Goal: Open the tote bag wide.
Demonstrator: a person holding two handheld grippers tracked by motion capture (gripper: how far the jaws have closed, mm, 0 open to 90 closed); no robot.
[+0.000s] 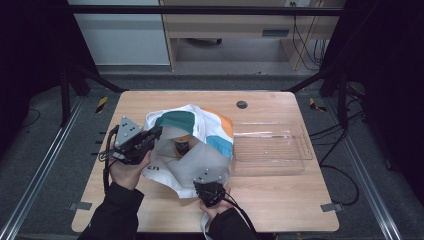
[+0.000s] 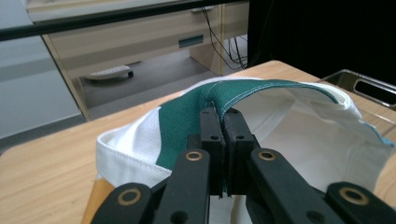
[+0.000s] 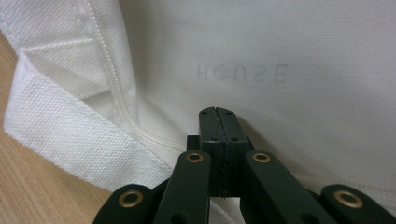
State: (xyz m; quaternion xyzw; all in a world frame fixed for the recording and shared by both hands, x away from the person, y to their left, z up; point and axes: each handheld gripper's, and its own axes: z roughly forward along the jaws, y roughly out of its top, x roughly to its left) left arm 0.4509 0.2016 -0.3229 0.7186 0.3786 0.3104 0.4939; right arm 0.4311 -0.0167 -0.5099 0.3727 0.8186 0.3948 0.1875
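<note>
I've got a cloth bag (image 1: 192, 145) mid-bench (image 1: 280, 200), mouth held open btwn both hands. My left hand-held gripper (image 2: 223, 122) is clenched on the green part of the rim, lifting it so the opening stays up. My right hand-held gripper (image 3: 218, 122) has its jaws pressed together w/ white cloth around them; looks pinched on the near edge, pulling it toward me, prob to spread the mouth. Something dark w/ orange (image 1: 181, 145) sits inside, can't tell what. Clear tray (image 1: 272, 162) just right of the bag, touching or nearly.
</note>
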